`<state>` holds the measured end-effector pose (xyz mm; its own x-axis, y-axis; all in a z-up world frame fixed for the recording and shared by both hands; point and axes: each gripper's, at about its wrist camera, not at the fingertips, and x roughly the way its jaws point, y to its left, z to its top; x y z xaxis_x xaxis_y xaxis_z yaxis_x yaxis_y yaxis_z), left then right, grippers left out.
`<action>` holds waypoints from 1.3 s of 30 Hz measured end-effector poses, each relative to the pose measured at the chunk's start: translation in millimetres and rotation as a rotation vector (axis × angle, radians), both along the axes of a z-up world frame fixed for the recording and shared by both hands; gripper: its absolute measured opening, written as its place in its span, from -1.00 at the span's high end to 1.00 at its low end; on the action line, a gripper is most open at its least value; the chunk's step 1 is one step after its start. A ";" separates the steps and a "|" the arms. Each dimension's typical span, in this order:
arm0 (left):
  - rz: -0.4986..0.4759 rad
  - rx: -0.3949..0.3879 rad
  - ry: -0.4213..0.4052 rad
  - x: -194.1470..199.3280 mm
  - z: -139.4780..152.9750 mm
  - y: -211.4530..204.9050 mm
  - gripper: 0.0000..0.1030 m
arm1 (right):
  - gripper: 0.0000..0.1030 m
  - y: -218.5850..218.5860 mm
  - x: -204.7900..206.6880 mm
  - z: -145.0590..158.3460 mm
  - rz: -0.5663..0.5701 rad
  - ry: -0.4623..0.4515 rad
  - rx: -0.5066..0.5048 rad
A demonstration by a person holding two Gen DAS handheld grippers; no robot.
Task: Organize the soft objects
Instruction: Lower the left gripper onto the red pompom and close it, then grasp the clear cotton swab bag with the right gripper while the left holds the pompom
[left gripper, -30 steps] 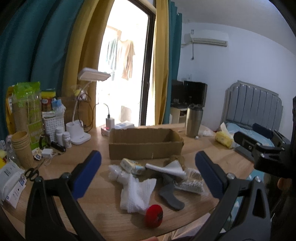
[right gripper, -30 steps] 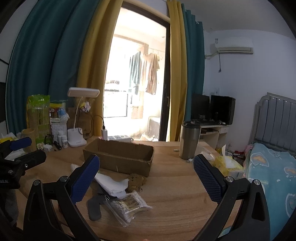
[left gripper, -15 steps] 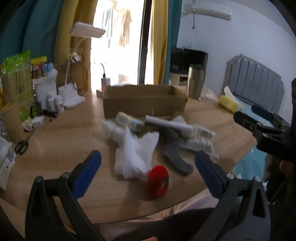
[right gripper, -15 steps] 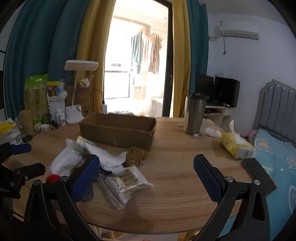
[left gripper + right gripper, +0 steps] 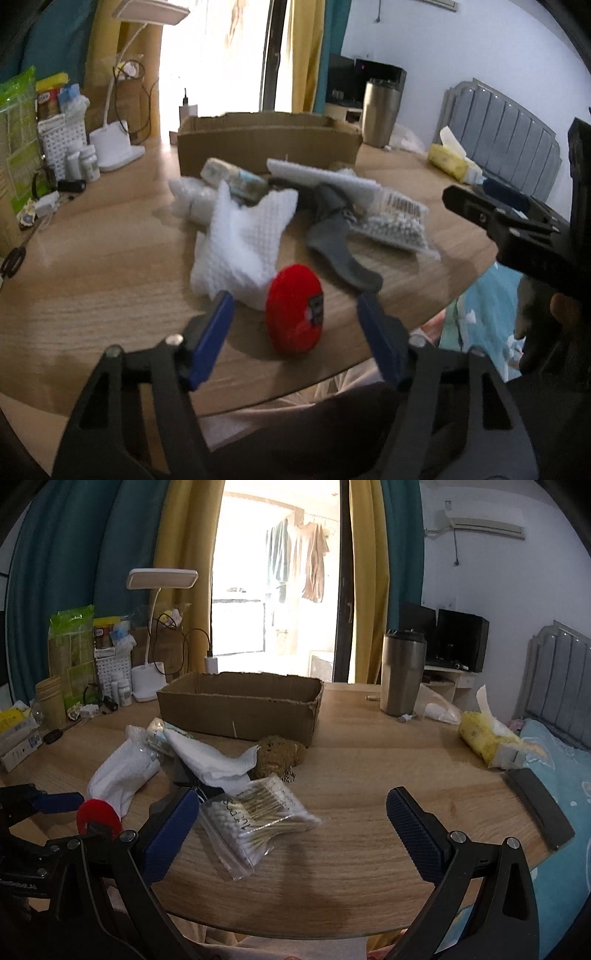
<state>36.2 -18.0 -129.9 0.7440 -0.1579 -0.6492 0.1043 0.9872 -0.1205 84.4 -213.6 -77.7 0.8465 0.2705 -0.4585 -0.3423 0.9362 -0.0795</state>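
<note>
A red knitted ball (image 5: pixel 294 308) lies near the table's front edge, between the open fingers of my left gripper (image 5: pixel 295 328); they do not touch it. It also shows in the right wrist view (image 5: pixel 99 814). Behind it lie a white waffle cloth (image 5: pixel 243 240), a grey insole (image 5: pixel 341 243), a folded white towel (image 5: pixel 207 757), a brown plush toy (image 5: pixel 277 755) and a bag of cotton swabs (image 5: pixel 255 819). An open cardboard box (image 5: pixel 240 705) stands behind the pile. My right gripper (image 5: pixel 291 830) is open and empty above the swab bag.
A steel tumbler (image 5: pixel 402 675), a yellow tissue pack (image 5: pixel 487 738) and a black flat object (image 5: pixel 539 808) are on the right of the table. A desk lamp (image 5: pixel 151 635), bottles, paper cups (image 5: pixel 51 701) and packets crowd the left. A bed (image 5: pixel 565 760) lies beyond the right edge.
My left gripper has dropped and moved forward to the red ball, its fingers narrowing around it. My right gripper has tilted down toward the table and the swab bag.
</note>
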 end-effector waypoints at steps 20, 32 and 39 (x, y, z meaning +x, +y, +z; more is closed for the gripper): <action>-0.018 -0.023 -0.004 -2.2 2.1 1.3 0.42 | -1.00 19.0 34.7 -32.2 0.036 0.114 0.028; -0.053 -0.066 0.008 -6.1 5.3 8.8 0.41 | -0.95 21.7 46.2 -47.7 0.020 0.179 0.031; -0.041 -0.085 0.088 -2.1 -7.6 12.3 0.38 | -0.74 22.3 45.2 -49.9 0.028 0.177 0.024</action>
<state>34.1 -5.7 -137.5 0.6768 -0.2446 -0.6943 0.1300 0.9681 -0.2143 129.6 -191.3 -127.6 0.7454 0.3054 -0.5925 -0.3747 0.9271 0.0065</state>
